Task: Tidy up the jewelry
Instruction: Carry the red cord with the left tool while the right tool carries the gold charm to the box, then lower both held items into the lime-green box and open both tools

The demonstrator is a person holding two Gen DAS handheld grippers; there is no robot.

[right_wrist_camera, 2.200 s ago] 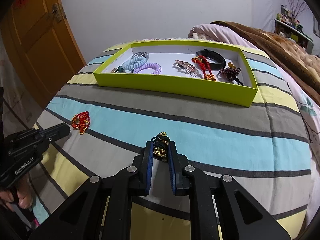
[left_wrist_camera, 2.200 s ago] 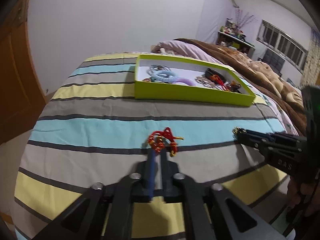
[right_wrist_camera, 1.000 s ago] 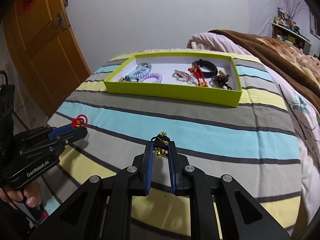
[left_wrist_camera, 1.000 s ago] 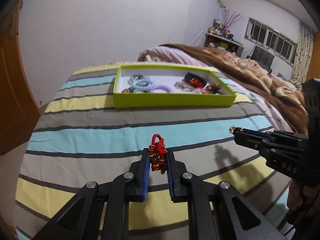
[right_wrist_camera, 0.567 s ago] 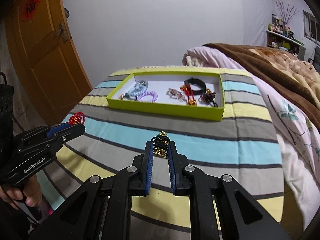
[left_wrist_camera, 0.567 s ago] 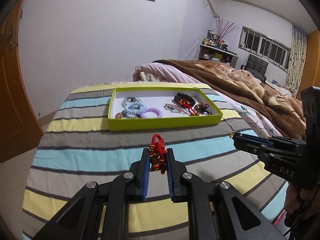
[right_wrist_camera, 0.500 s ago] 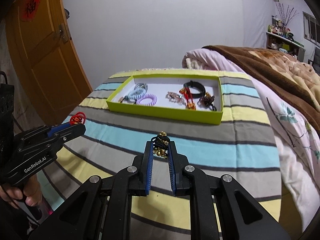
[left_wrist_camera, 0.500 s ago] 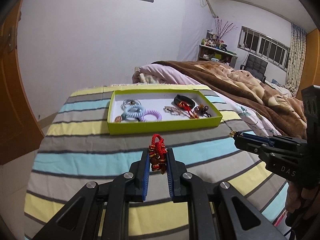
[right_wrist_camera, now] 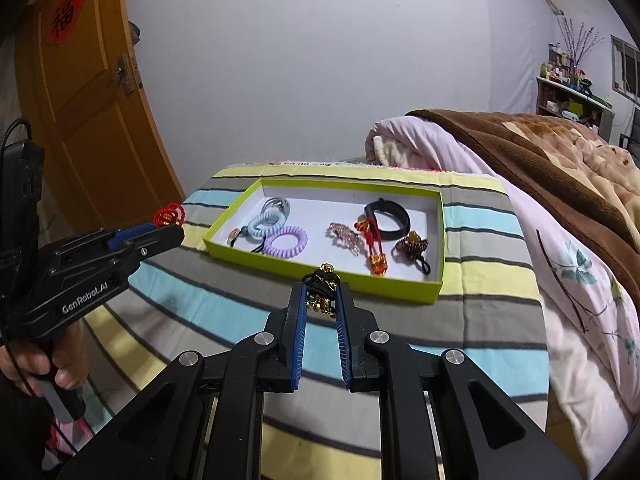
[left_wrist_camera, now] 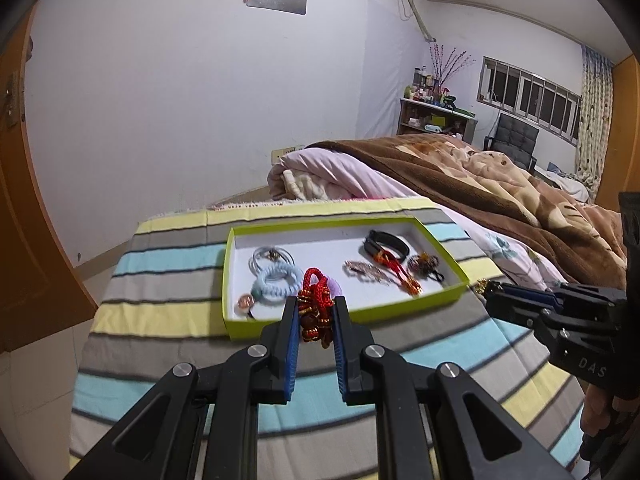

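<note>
My left gripper (left_wrist_camera: 316, 312) is shut on a red cord bracelet with gold and brown beads (left_wrist_camera: 315, 300), held in the air in front of the lime-green tray (left_wrist_camera: 400, 307). My right gripper (right_wrist_camera: 321, 298) is shut on a black cord bracelet with gold charms (right_wrist_camera: 320, 292), also lifted before the tray (right_wrist_camera: 360, 286). In the right wrist view the left gripper (right_wrist_camera: 170, 222) shows at the left with the red bracelet (right_wrist_camera: 170, 214) at its tip. Inside the tray lie several pieces: a blue braided band (right_wrist_camera: 266, 222), a purple coil tie (right_wrist_camera: 286, 242), a black band (right_wrist_camera: 388, 216).
The tray rests on a striped bedspread (right_wrist_camera: 480, 312) near the bed's far end. A brown blanket (left_wrist_camera: 500, 184) and a pink quilt (right_wrist_camera: 432, 148) are heaped to the right. An orange door (right_wrist_camera: 88, 112) stands at the left, beyond the bed's edge. A hand (right_wrist_camera: 48, 364) holds the left gripper.
Both grippers have risen from the bedspread, each carrying its bracelet, and come closer to the tray. The jaws have stayed as they were.
</note>
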